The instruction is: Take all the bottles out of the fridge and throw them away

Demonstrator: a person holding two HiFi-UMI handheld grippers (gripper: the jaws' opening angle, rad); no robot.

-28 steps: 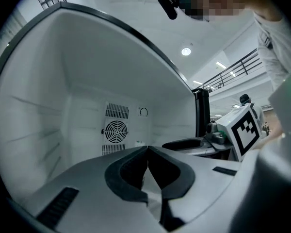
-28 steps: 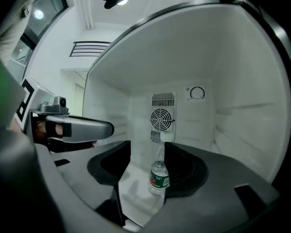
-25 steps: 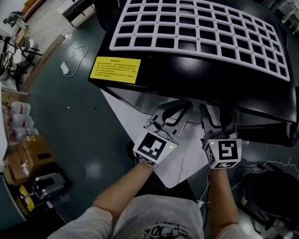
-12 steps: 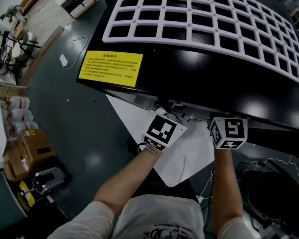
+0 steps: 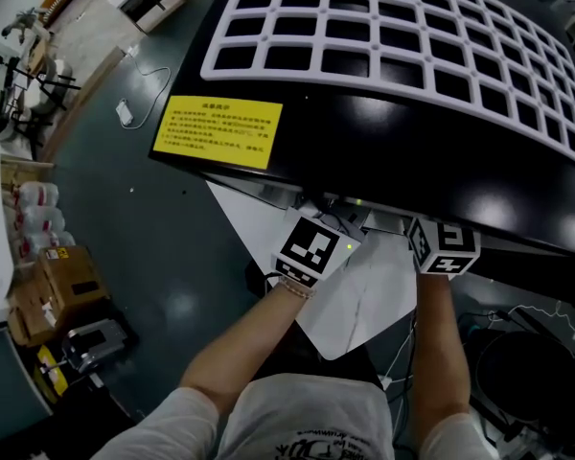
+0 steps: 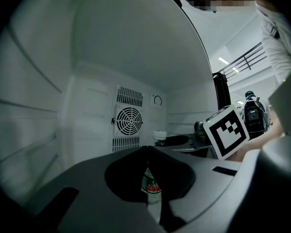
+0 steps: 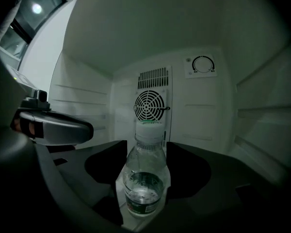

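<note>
A clear plastic bottle [image 7: 143, 183] with a white cap, a green label and a little water stands on the fridge floor. It sits between the wide-open jaws of my right gripper [image 7: 145, 147], close to both pads. In the left gripper view the same kind of bottle [image 6: 151, 183] shows through the slit of my left gripper [image 6: 146, 150], whose jaws are shut with nothing in them. In the head view only the two marker cubes show, the left [image 5: 316, 250] and the right [image 5: 444, 245]. Both pairs of jaws are hidden under the black fridge top [image 5: 383, 151].
The white fridge interior has a round fan grille [image 7: 152, 105] and a dial [image 7: 202, 65] on its back wall, with shelf rails on both sides. The open white door [image 5: 350, 300] hangs below my arms. Cartons [image 5: 62, 281] lie on the floor at left, a dark bin [image 5: 537, 372] at right.
Both grippers have moved forward into the fridge. Their jaws, in plain sight a second ago, are now hidden under its top in the head view.
</note>
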